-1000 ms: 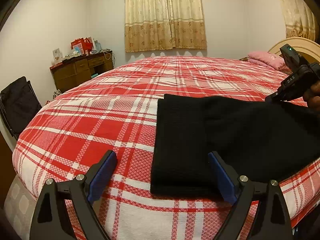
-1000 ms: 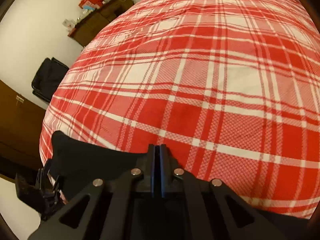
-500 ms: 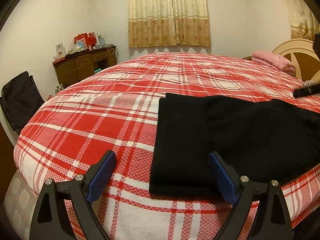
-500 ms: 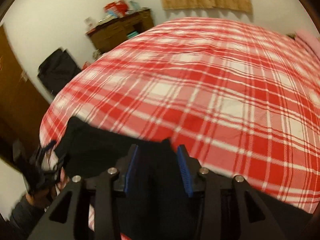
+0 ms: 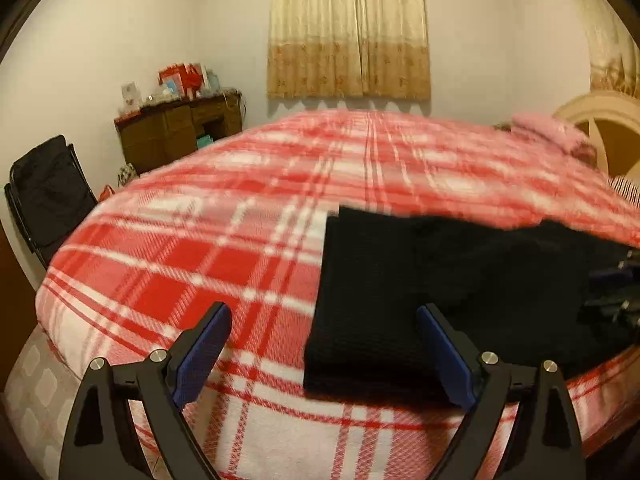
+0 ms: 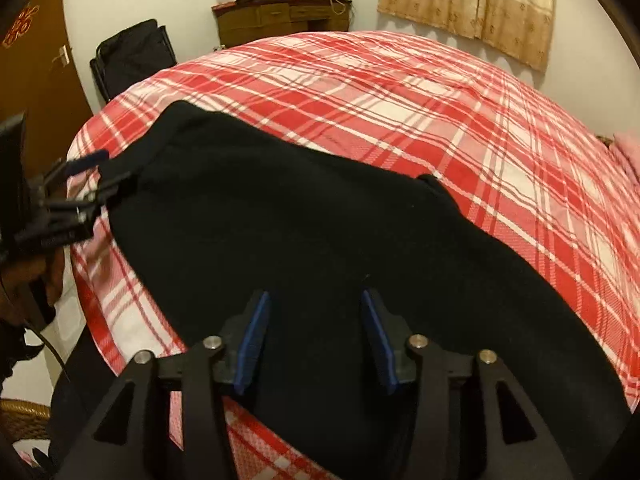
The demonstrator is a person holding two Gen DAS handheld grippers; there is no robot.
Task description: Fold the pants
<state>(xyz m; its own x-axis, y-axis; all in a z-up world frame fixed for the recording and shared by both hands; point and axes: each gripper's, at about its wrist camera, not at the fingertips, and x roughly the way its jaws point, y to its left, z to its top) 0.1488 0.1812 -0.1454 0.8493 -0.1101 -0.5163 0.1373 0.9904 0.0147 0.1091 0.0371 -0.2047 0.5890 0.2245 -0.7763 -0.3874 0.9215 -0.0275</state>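
Note:
Black pants (image 5: 440,280) lie folded lengthwise on the red plaid bed, near its front edge. They also show in the right wrist view (image 6: 300,232). My left gripper (image 5: 324,344) is open and empty, hovering over the pants' left end. It also shows at the left of the right wrist view (image 6: 86,178). My right gripper (image 6: 316,328) is open and empty, just above the middle of the pants. It shows blurred at the right edge of the left wrist view (image 5: 616,292).
The plaid bedspread (image 5: 240,232) covers the whole bed. A pink pillow (image 5: 548,132) and headboard (image 5: 608,132) are at the far right. A wooden dresser (image 5: 180,132) and black folding chair (image 5: 48,192) stand by the wall at left. A brown door (image 6: 28,72) is left.
My right gripper opened, let go of the pants and pulled back, tilting up over the cloth. My left gripper stayed open and shifted slightly.

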